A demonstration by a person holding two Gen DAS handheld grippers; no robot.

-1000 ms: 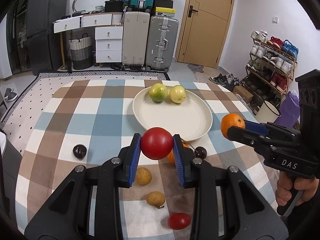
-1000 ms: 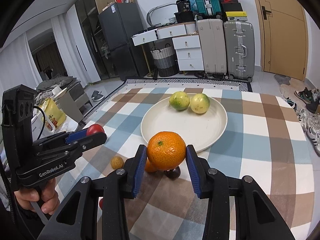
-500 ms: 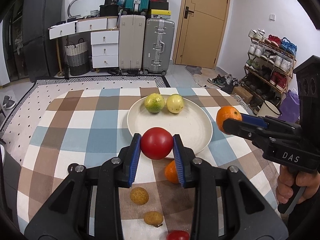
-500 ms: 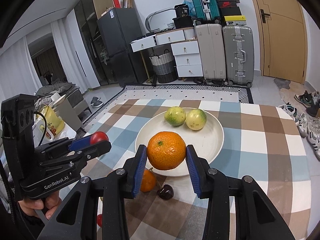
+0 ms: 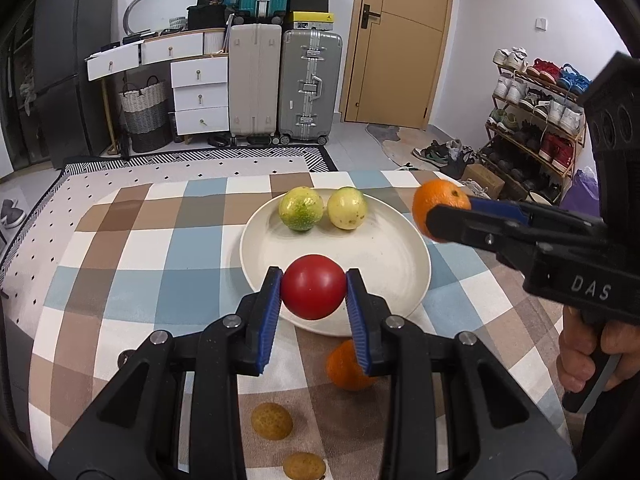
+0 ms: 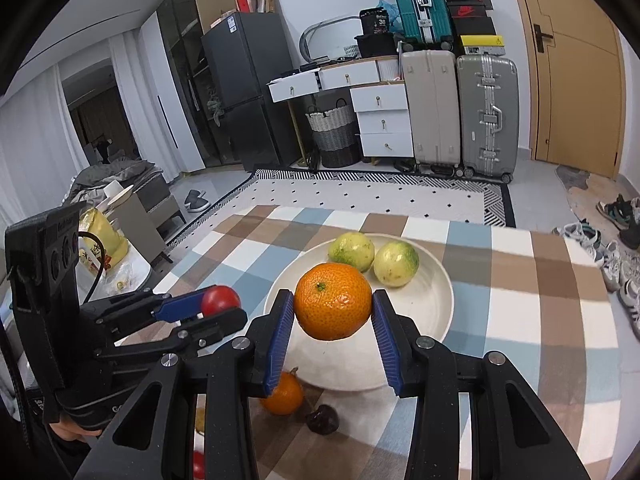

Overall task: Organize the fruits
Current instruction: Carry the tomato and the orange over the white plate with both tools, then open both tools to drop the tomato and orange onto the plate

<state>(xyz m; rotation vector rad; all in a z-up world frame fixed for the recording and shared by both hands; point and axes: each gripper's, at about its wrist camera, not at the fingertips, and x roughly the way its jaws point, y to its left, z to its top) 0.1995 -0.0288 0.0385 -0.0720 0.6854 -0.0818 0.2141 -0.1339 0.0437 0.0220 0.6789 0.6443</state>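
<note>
Both grippers raised and loaded, side by side.

The left gripper (image 5: 313,294) pinches a tomato (image 5: 312,292) between blue pads; the right gripper (image 6: 333,312) clamps an orange (image 6: 333,306) the same way. Both point forward, roughly level. The right hand (image 5: 592,354) grips its handle, fingers wrapped round the trigger.

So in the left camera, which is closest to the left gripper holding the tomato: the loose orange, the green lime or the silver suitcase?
1. loose orange, right beside its right finger.
2. green lime, on the plate's far side.
3. silver suitcase, against the back wall.
</note>
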